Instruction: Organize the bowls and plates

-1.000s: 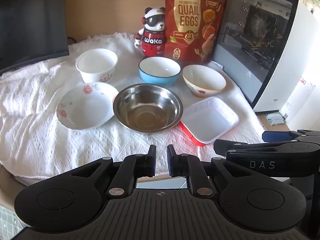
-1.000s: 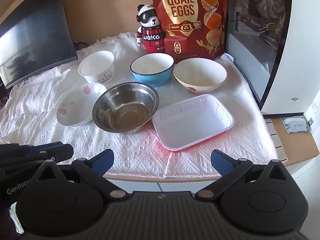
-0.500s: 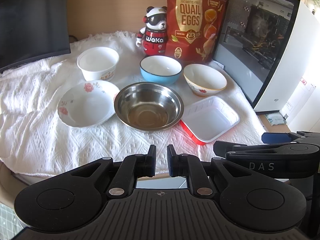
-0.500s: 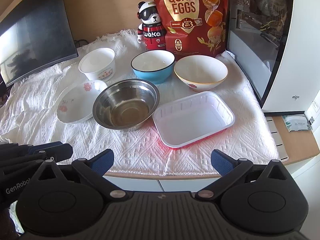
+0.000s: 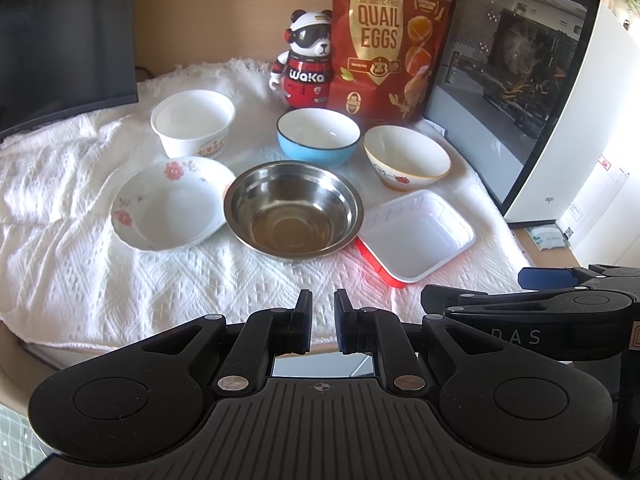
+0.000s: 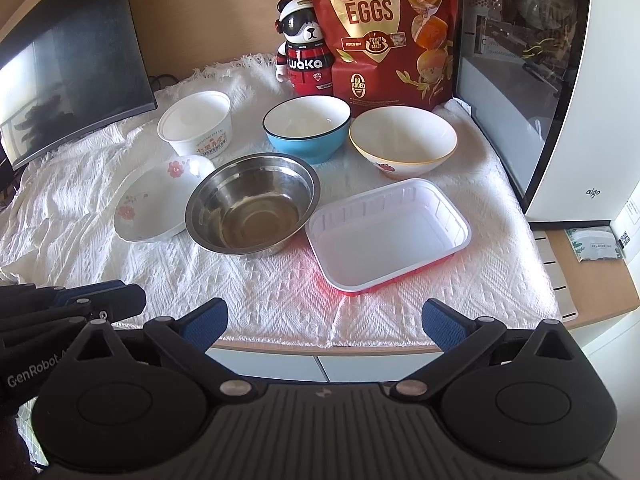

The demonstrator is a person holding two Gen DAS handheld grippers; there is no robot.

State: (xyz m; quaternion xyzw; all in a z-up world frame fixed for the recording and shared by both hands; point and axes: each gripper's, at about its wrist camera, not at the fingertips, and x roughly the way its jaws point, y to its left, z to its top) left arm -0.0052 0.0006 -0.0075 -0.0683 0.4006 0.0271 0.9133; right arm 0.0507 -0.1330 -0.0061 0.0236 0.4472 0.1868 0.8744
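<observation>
Hovering low in frame: my left tongs (image 5: 323, 322) pinching together, empty; right tongs (image 6: 325, 324) gaping apart; steel bowl (image 6: 252, 208) sitting centre.

— What sort of place is showing here?
— A home desk corner: a tabletop (image 6: 592, 304) is wearing a white cloth (image 6: 400, 300), a monitor (image 6: 72, 80) and a glass-sided PC case (image 6: 560, 80) are flanking it, and a quail egg bag (image 6: 380, 20) is standing beside a panda figurine (image 6: 302, 52).
</observation>
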